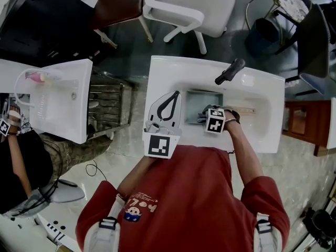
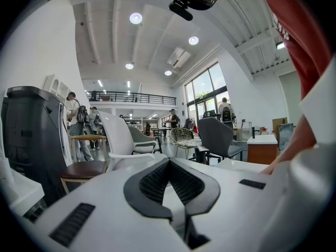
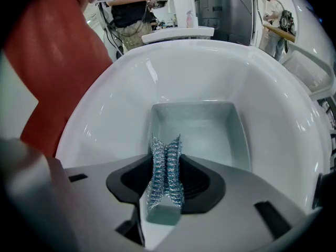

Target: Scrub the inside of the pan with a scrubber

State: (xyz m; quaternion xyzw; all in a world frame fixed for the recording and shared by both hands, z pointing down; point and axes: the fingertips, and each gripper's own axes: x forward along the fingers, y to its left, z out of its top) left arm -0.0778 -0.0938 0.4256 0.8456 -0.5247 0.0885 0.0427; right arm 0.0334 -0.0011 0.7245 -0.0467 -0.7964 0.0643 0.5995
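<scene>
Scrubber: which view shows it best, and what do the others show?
The right gripper view: the metal mesh scrubber fills the centre, clamped between the right gripper's jaws above the pan. In the head view it cannot be made out beside that gripper; the left gripper view faces the room and shows none of it.

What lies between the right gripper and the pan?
Only the metal scrubber, clamped in the right gripper; the right gripper view shows it sticking out toward the pan.

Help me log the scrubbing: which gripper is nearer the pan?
Right. The right gripper, holding the scrubber, is at the pan's near edge; the left gripper sits off the pan's left side, over the sink rim.
</scene>
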